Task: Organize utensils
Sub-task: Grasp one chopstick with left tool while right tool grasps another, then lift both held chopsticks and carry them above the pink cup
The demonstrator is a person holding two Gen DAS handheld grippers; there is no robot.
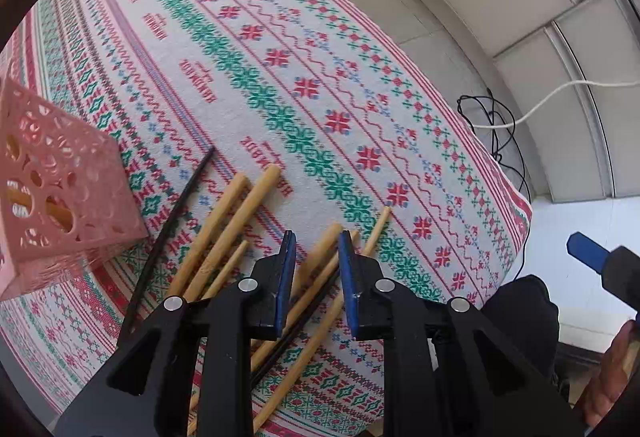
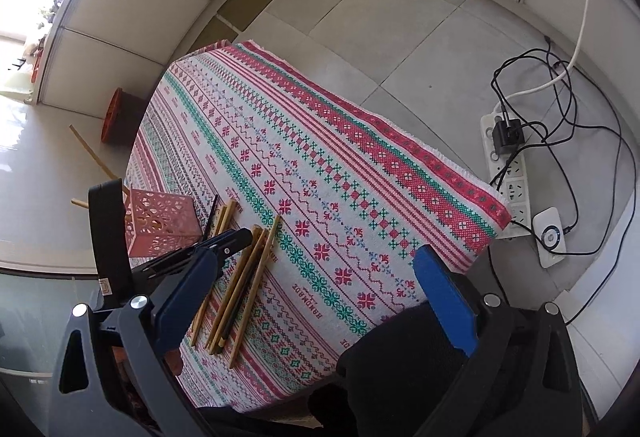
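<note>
Several bamboo chopsticks and thin black ones lie loose on the patterned tablecloth. My left gripper hangs just above them, jaws apart, with two or three bamboo sticks showing in the gap; none is held. A pink perforated holder stands at the left with a bamboo piece visible through its holes. In the right wrist view the chopsticks lie beside the holder, and the left gripper is over them. My right gripper is open wide and empty, above the table's near edge.
The tablecloth covers a small table. On the floor to the right lie a power strip, black cables and a white device. A stick and a red-rimmed object lie on the floor at the left.
</note>
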